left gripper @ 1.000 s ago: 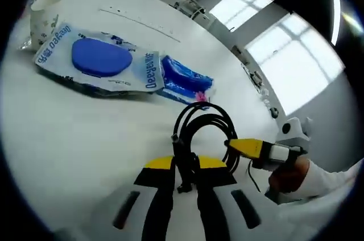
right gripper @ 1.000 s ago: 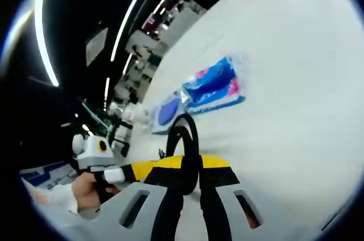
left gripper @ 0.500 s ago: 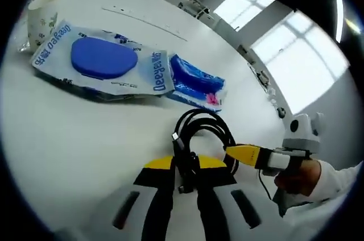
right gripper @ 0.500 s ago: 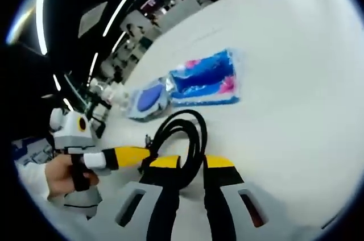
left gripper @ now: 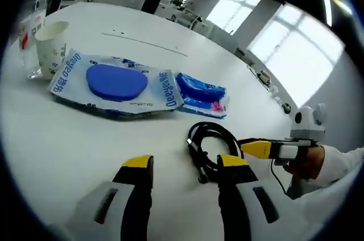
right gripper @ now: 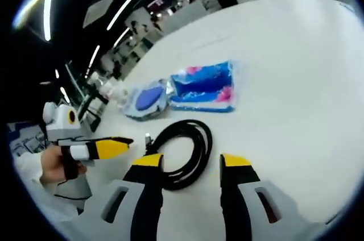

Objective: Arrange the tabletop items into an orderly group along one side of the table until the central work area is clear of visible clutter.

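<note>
The left gripper (left gripper: 185,168) hovers low over the white worktop (left gripper: 62,144), its two yellow-tipped jaws spread wide with nothing between them. Just beside the inner edge of its right-hand jaw lies a coiled black cable (left gripper: 209,149), flat on the worktop. Beyond the coil, a small blue plastic packet with pink markings (left gripper: 202,94) lies touching or slightly tucked under a larger white-and-blue soft pack with a blue oval lid (left gripper: 116,84). At the far end of that pack stands a white paper cup with a faint printed pattern (left gripper: 50,45), near the worktop's edge, and a clear container with a red mark (left gripper: 25,35) stands just beside it.

The right gripper (right gripper: 190,162) is likewise spread wide and holds nothing; in its own view the black cable (right gripper: 185,151) lies between and just ahead of its jaws, one loop running close to the left jaw's tip. Ahead of the coil sit the blue packet (right gripper: 205,86) and the soft pack (right gripper: 149,98), side by side. The left gripper (right gripper: 105,148) comes in from the left edge, held by a hand (right gripper: 54,167) in a white sleeve.
</note>
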A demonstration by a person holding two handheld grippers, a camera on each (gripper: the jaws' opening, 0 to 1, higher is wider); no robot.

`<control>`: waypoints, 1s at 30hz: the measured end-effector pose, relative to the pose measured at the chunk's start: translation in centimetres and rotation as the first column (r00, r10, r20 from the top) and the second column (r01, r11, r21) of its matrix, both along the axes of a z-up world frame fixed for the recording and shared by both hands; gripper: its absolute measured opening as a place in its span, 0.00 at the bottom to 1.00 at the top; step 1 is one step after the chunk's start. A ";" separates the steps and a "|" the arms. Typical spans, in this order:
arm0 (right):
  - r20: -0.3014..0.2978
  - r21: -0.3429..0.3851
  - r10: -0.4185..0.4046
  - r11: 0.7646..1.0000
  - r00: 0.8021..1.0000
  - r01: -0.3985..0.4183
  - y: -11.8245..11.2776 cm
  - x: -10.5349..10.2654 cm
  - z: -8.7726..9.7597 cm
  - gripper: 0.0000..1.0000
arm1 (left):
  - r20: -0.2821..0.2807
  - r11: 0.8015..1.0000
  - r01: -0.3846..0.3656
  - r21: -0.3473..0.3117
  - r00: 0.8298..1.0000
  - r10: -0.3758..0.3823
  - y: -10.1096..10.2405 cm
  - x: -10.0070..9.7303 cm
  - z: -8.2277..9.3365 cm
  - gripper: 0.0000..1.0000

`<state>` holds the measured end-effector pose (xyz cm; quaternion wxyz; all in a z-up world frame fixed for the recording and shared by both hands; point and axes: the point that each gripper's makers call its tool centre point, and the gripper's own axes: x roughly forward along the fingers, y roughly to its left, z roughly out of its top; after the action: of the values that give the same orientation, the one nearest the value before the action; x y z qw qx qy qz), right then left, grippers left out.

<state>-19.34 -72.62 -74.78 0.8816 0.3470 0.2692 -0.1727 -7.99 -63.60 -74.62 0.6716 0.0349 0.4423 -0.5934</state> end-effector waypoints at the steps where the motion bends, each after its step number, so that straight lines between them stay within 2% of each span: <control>1: 0.010 0.000 -0.001 1.000 1.000 0.001 -0.1 0.0 0.2 0.41 | 0.017 1.000 0.000 -0.004 1.000 0.000 0.2 0.4 0.2 0.52; 3: 0.016 -0.003 0.002 1.000 1.000 -0.002 -0.1 -0.1 0.4 0.46 | 0.047 1.000 0.007 -0.003 0.999 -0.007 1.1 1.1 0.5 0.58; 6: 0.024 -0.027 0.029 0.999 0.999 -0.028 0.0 -0.3 0.9 0.54 | 0.056 1.000 -0.002 -0.012 0.998 0.002 2.2 2.5 0.9 0.66; 8: 0.025 -0.019 0.050 0.999 0.998 -0.049 0.2 -0.3 1.1 0.58 | 0.082 1.000 -0.010 -0.019 0.997 0.012 3.1 3.6 1.6 0.71; 10: 0.010 -0.008 0.076 0.997 0.997 -0.076 0.5 -0.7 1.4 0.63 | 0.129 1.000 -0.002 0.002 0.992 0.002 4.4 5.1 1.7 0.75; 14: 0.002 -0.031 0.123 0.992 0.992 -0.122 1.0 -1.0 2.2 0.71 | 0.164 1.000 -0.001 0.021 0.986 -0.002 6.5 7.6 2.0 0.81; 20: -0.002 -0.013 0.161 0.987 0.987 -0.161 1.7 -1.3 3.1 0.79 | 0.197 0.998 -0.031 0.057 0.980 0.019 10.3 12.0 2.7 0.85; 25: -0.015 -0.003 0.189 0.982 0.982 -0.189 2.5 -1.7 3.7 0.84 | 0.232 0.994 -0.015 0.111 0.973 -0.012 12.9 13.9 3.6 0.88; 30: -0.063 -0.024 0.223 0.974 0.973 -0.225 2.8 -2.7 3.9 0.86 | 0.241 0.988 -0.033 0.148 0.970 -0.003 15.4 15.9 4.1 0.89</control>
<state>-22.08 -69.86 -70.89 0.8923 0.2955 0.3302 -0.0866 7.87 -48.24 -70.50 0.7202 0.1540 0.4015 -0.5445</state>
